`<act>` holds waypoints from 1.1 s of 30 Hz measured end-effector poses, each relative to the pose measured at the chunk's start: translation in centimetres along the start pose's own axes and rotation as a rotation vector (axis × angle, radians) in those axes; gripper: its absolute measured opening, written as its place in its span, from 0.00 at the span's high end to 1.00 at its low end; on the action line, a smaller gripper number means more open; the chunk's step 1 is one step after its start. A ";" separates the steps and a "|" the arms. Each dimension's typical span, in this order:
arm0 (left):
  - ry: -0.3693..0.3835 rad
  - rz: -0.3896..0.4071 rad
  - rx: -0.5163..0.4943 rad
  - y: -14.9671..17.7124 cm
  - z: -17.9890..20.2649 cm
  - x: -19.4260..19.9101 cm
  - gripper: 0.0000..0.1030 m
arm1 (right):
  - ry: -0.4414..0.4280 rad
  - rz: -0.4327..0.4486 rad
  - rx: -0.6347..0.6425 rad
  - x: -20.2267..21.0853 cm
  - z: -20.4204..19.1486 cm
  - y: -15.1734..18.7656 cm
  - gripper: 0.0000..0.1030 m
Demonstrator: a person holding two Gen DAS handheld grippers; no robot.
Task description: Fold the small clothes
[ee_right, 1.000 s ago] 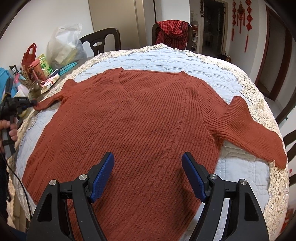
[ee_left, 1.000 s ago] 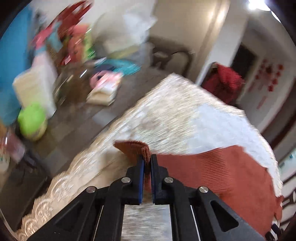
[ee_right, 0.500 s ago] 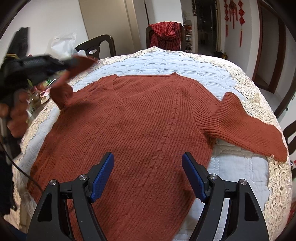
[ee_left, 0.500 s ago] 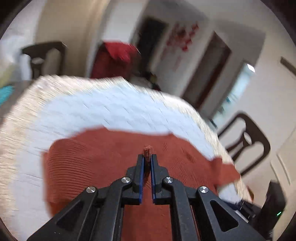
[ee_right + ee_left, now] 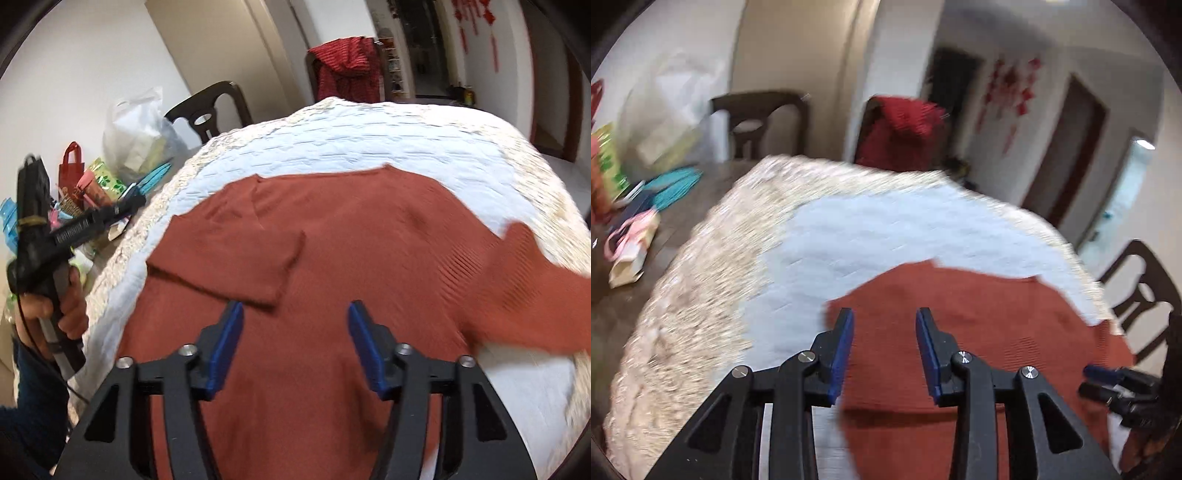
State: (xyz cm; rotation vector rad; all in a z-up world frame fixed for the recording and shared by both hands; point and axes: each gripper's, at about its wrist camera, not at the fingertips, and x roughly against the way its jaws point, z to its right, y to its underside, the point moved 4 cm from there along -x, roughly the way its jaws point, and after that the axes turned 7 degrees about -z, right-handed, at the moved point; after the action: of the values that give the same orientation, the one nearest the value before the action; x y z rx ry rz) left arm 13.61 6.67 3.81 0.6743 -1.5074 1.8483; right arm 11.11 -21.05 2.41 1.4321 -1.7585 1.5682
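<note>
A rust-red knit sweater (image 5: 351,258) lies flat on the white quilted tablecloth (image 5: 351,140). Its left sleeve (image 5: 236,258) is folded in across the chest. Its right sleeve (image 5: 535,288) still stretches out toward the table's right edge. My left gripper (image 5: 884,332) is open and empty above the sweater (image 5: 979,317). In the right wrist view it is held off the table's left side (image 5: 138,199). My right gripper (image 5: 295,328) is open and empty over the sweater's lower body. It also shows at the far right of the left wrist view (image 5: 1093,376).
Dark wooden chairs (image 5: 214,110) stand behind the table, one draped with a red cloth (image 5: 347,70). A white plastic bag (image 5: 136,136), a red bag (image 5: 72,166) and small packages crowd the dark table at the left. Another chair (image 5: 1141,295) stands at the right.
My left gripper carried the left sleeve cuff over the chest, opened and let it go, then drew back left. The right gripper moved forward slightly and stayed open.
</note>
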 end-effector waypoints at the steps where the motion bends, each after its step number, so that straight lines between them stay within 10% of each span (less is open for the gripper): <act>1: -0.010 -0.017 0.006 0.4 -0.5 -0.4 0.64 | -0.004 -0.023 -0.003 -1.1 -0.3 -0.7 0.47; 5: -0.016 -0.094 0.008 1.5 -1.3 -2.7 0.64 | -0.009 -0.084 -0.019 -4.9 -0.7 -2.7 0.49; 10: -0.029 -0.120 -0.040 2.4 -0.2 -4.1 0.69 | 0.003 -0.113 -0.009 -7.0 -1.3 -3.8 0.93; 18: -0.021 -0.088 -0.008 1.7 -1.0 -4.4 0.71 | -0.025 -0.009 -0.016 -5.2 -0.7 -7.0 0.97; 33: 0.020 -0.117 -0.133 4.1 2.0 -3.4 0.71 | -0.002 -0.096 0.000 -6.3 0.0 -3.8 0.95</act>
State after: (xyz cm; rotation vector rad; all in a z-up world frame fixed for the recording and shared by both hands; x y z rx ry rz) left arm 12.77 3.63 -0.92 0.6644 -1.5298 1.6469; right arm 16.91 -17.78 -0.81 1.4950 -1.6648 1.5186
